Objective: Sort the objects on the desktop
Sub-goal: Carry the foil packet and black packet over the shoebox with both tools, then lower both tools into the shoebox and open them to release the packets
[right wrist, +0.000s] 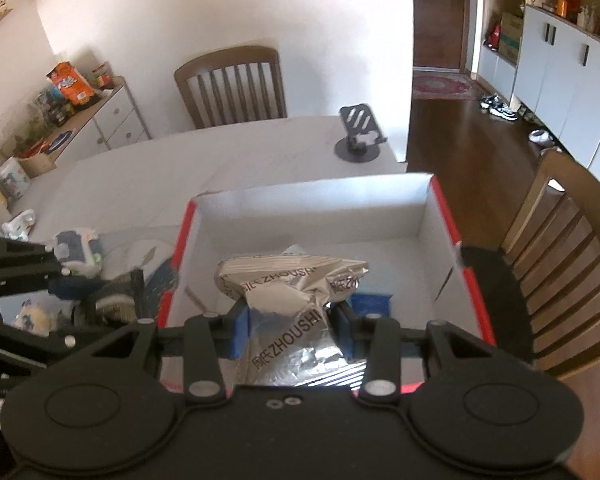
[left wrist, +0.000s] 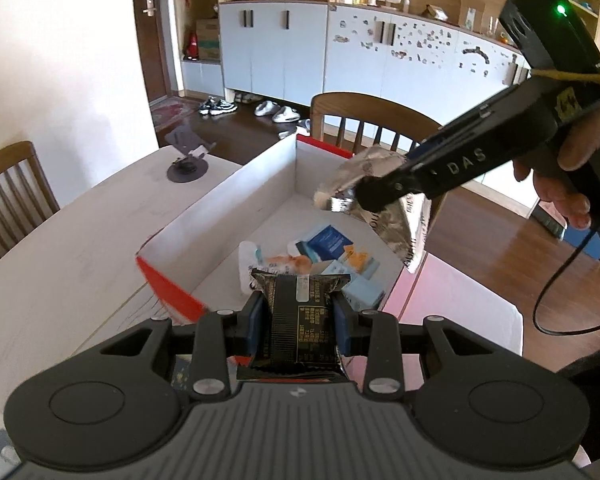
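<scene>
My left gripper [left wrist: 299, 318] is shut on a black snack packet [left wrist: 299, 328] and holds it over the near edge of a white cardboard box with red outer sides [left wrist: 236, 188]. My right gripper [right wrist: 291, 320] is shut on a crumpled silver foil bag [right wrist: 292, 284] and holds it above the box [right wrist: 312, 208]. In the left wrist view the right gripper [left wrist: 352, 196] and its foil bag [left wrist: 396, 220] hang over the box's right side. Several small blue, white and orange packets [left wrist: 328, 246] lie on the box floor.
The box stands on a white table [right wrist: 140, 176]. A black phone stand [right wrist: 360, 136] sits at the table's far corner. Loose packets and a small white-blue item [right wrist: 76, 250] lie left of the box. Wooden chairs [right wrist: 232, 84] stand around the table.
</scene>
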A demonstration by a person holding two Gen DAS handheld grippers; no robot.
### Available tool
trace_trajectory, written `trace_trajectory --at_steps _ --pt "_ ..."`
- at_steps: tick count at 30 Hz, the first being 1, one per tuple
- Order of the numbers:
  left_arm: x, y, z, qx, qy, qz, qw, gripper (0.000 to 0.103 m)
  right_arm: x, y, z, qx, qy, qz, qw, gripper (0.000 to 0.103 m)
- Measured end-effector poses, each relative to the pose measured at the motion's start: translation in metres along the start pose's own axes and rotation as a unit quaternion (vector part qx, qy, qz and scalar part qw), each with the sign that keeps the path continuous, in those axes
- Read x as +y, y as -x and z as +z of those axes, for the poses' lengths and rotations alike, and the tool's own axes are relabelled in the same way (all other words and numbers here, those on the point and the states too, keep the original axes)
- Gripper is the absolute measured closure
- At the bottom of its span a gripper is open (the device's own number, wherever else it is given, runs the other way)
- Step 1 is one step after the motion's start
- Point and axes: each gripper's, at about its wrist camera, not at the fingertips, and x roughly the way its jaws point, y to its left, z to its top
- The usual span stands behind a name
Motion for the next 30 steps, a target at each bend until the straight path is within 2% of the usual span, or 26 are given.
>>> trace_trajectory --at_steps 9,17,23,30 --pt "-0.006 -0.04 0.019 0.022 -0.014 -0.011 0.9996 0.069 -0.026 -0.026 0.006 0.019 -0.019 -0.01 1.0 0.062" --pt "0.002 -0.078 0.029 0.051 -0.014 0.009 0.9985 0.069 -0.044 -0.045 0.014 0.019 -0.036 -0.017 0.999 0.062" --pt "0.012 -0.101 0.039 0.064 -0.002 0.014 0.9979 0.069 -0.053 -0.068 0.013 0.039 -0.045 -0.024 0.998 0.062" --pt "0.012 -0.127 0.048 0.082 -0.014 0.022 0.9962 0.069 -0.059 -0.091 0.007 0.063 -0.04 -0.032 0.997 0.062"
